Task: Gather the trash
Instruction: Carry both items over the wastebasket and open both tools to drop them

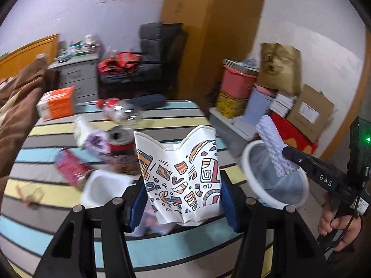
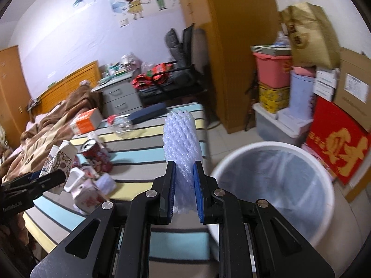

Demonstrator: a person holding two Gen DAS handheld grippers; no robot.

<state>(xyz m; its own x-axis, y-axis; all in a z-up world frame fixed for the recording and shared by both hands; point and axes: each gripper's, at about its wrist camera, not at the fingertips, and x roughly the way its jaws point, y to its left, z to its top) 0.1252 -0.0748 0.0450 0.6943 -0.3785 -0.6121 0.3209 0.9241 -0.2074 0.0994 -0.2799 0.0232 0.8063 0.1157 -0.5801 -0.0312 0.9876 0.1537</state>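
My left gripper [image 1: 183,199] is shut on a white paper carton with coloured patterns [image 1: 179,176], lifted above the striped bed [image 1: 162,250]. In the right wrist view that carton [image 2: 58,159] shows at the left edge. My right gripper [image 2: 183,190] is shut on a white foam net sleeve [image 2: 180,136], which stands upright between the blue pads. Seen from the left wrist, the sleeve [image 1: 274,148] hangs over the rim of the white trash bin [image 1: 276,178]. The bin [image 2: 273,185], lined with a clear bag, stands beside the bed at the right.
More trash lies on the bed: a red can [image 2: 98,154], a clear plastic bottle [image 2: 121,124], an orange box [image 2: 84,120], a white tray [image 1: 104,185], a pink packet [image 1: 69,166]. Boxes and tubs [image 2: 289,92] are stacked behind the bin. A brown blanket [image 2: 46,136] covers the bed's left.
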